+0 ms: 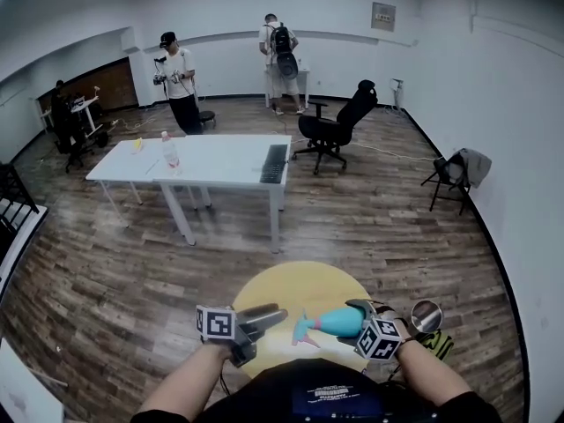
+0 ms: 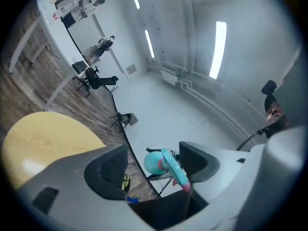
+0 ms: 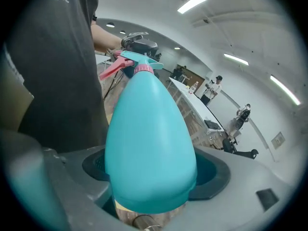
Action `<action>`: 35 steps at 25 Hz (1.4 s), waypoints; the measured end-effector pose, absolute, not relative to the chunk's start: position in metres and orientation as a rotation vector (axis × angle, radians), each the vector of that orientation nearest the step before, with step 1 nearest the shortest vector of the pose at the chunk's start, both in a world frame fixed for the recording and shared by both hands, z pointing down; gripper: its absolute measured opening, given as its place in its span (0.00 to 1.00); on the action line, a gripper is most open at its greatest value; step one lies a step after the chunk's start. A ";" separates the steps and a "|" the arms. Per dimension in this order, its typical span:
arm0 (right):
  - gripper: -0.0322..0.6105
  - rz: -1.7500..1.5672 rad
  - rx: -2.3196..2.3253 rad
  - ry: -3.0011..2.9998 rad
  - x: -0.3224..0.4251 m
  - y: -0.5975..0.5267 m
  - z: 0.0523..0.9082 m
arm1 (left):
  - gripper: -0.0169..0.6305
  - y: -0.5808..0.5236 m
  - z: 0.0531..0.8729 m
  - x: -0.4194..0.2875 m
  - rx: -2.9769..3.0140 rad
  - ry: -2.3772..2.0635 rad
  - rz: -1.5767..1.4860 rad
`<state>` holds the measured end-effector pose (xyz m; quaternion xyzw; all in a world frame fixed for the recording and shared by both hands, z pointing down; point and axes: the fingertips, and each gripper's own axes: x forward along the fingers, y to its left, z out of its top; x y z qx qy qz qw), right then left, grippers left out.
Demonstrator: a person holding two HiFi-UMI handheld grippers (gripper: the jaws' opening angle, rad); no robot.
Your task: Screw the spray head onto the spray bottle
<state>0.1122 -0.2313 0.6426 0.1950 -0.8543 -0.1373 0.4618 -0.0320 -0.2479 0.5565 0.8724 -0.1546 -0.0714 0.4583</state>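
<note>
A teal spray bottle [image 1: 339, 322] lies roughly level over the yellow round table [image 1: 291, 280], with my right gripper [image 1: 351, 322] shut on its wide body. In the right gripper view the bottle [image 3: 149, 148] fills the space between both jaws. Its teal spray head [image 3: 137, 61], with a pink collar and pink trigger, sits on the neck and points toward my left gripper. My left gripper [image 1: 264, 326] stands open just left of the spray head [image 1: 304, 329], apart from it. In the left gripper view the bottle and head [image 2: 166, 163] show beyond the open jaws [image 2: 154, 160], with nothing between the pads.
A long white table [image 1: 211, 161] with a pink bottle [image 1: 169, 151] stands farther out on the wooden floor. Behind it are a black office chair [image 1: 335, 126] and two standing persons. A folding chair [image 1: 454, 174] with cloth sits by the right wall.
</note>
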 end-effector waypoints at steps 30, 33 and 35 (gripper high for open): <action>0.89 0.453 0.305 -2.772 0.070 -0.238 0.546 | 0.36 -0.205 0.564 0.014 3.043 -0.383 0.927; 0.92 0.589 0.181 -2.807 0.055 -0.226 0.540 | 0.36 -0.195 0.562 0.028 3.164 -0.299 1.075; 0.90 0.585 0.156 -2.798 0.051 -0.221 0.542 | 0.36 -0.191 0.562 0.034 3.189 -0.256 1.100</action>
